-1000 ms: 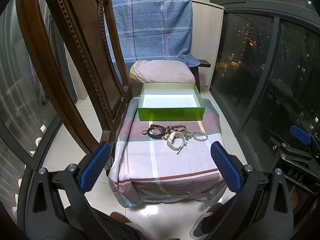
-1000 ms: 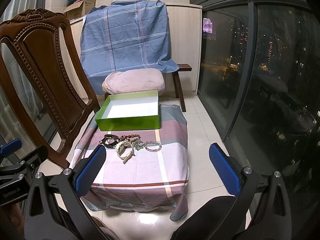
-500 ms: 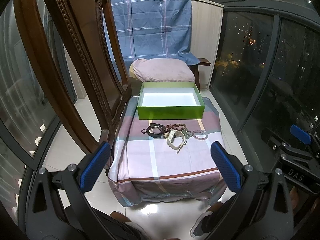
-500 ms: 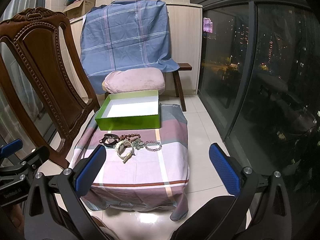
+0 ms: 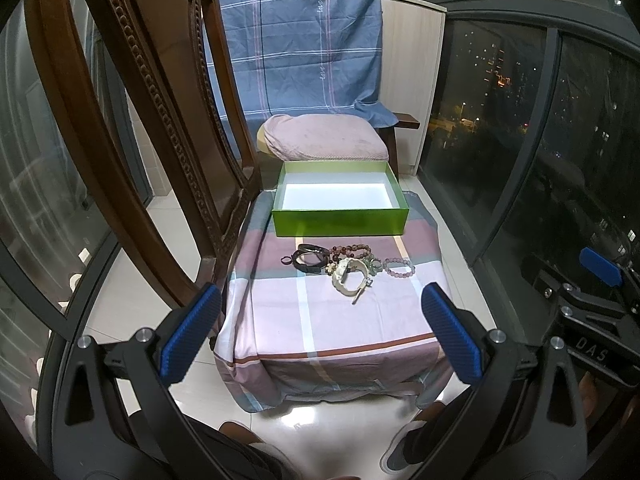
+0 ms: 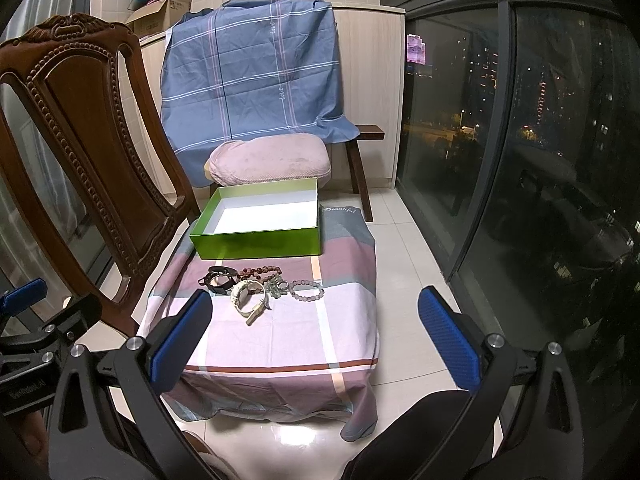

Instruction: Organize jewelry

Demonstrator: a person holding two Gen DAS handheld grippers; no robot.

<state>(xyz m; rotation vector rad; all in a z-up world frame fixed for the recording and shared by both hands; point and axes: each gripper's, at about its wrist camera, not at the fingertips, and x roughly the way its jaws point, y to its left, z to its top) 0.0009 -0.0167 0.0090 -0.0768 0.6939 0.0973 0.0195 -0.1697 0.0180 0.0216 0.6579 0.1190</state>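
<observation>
Both: left claw (image 5: 320, 332) and right claw (image 6: 314, 334) released, short of jewelry pile (image 5: 348, 266); green box (image 5: 340, 222) behind.

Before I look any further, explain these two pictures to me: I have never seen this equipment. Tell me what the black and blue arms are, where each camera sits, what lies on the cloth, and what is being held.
A person holds one hand-held pincer in each hand; no robot is involved. Each picture comes from a wide-angle camera mounted on a pincer, looking forward between its two blue-padded fingers.

The left picture shows the left tool, the right picture the right tool. Both stand wide open and hold nothing.

Ahead is a low surface draped in a checked cloth. On it sit an empty green box with a white inside and, nearer the cameras, a cluster of jewelry: a black bracelet, a cream bracelet, a brown bead string and a pale purple bead bracelet. A wooden chair stands to the left.
</observation>
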